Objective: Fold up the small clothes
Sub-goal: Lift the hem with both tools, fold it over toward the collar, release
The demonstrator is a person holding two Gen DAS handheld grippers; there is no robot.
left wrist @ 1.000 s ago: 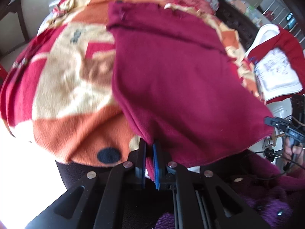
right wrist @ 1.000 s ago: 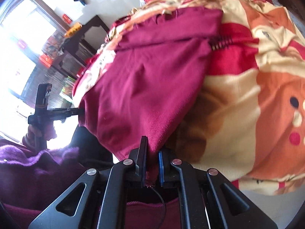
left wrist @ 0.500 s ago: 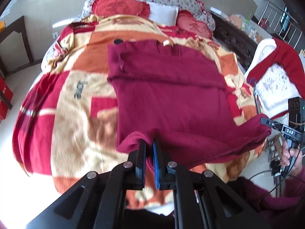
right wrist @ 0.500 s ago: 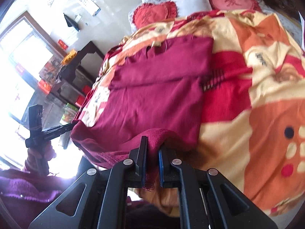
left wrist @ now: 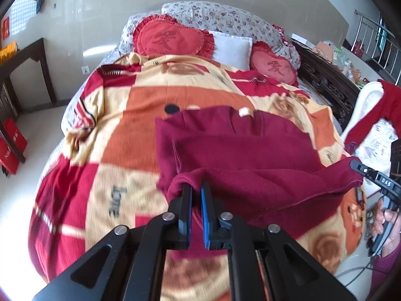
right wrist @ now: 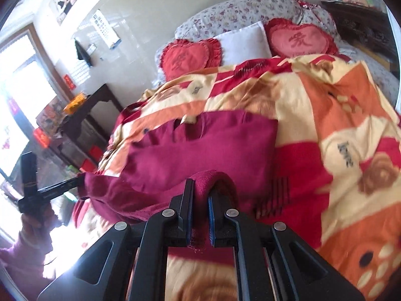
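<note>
A dark red knitted garment (left wrist: 240, 148) (right wrist: 205, 148) lies on a bed covered by an orange, red and cream blanket (left wrist: 120, 130) (right wrist: 345, 115). Its near hem is lifted off the blanket and curls back over the rest of the cloth. My left gripper (left wrist: 196, 188) is shut on the hem's left corner. My right gripper (right wrist: 200, 188) is shut on the other corner, which bulges in a fold between its fingers. Each gripper also shows in the other's view, at the far end of the raised hem: right gripper (left wrist: 361, 169), left gripper (right wrist: 77, 179).
Heart-shaped red cushions (left wrist: 173, 37) and a white pillow (left wrist: 233, 47) lie at the head of the bed. A dark wooden side table (right wrist: 85, 110) stands to the left of the bed, a carved dark bed frame (left wrist: 325, 80) to the right. A white and red garment (left wrist: 371, 130) hangs beyond it.
Both grippers have risen and moved toward the head of the bed, carrying the hem up from the bed's foot edge and over the garment. The pillows and wall have come into view.
</note>
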